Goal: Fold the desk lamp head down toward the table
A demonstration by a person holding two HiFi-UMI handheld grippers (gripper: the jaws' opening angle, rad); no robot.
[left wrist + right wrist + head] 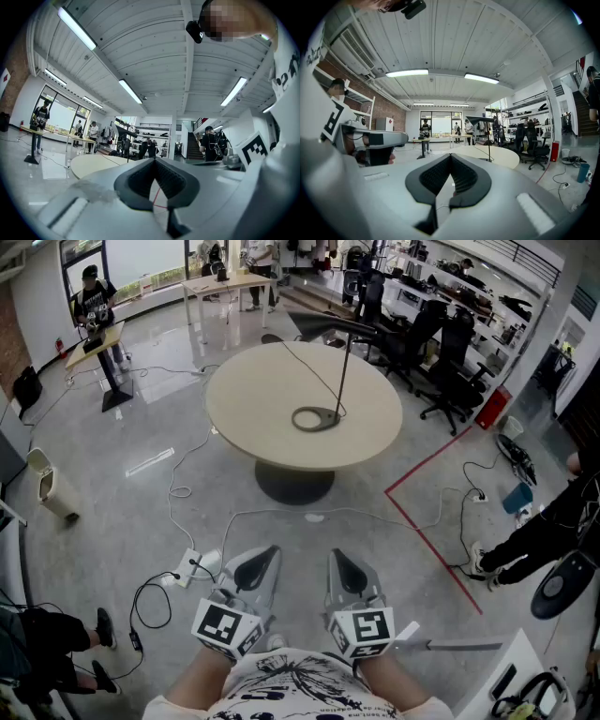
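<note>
The black desk lamp stands on the round beige table (pixel 244 418), far ahead of me. Its ring base (pixel 317 418) lies flat, a thin stem rises from it, and the long head (pixel 333 326) sticks out level at the top. The left gripper view shows the lamp (pixel 123 131) small beyond the table (pixel 93 164); the right gripper view shows its head (pixel 479 119) above the table (pixel 499 155). My left gripper (pixel 265 557) (pixel 154 160) and right gripper (pixel 339 559) (pixel 450 155) hang side by side near my body, well short of the table. Both are shut and hold nothing.
Cables and a white power strip (pixel 192 566) lie on the floor between me and the table's pedestal. A red tape line (pixel 422 531) runs at the right. Black office chairs (pixel 441 362) stand behind the table, and a bin (pixel 47 486) at the left. People stand or sit around the edges.
</note>
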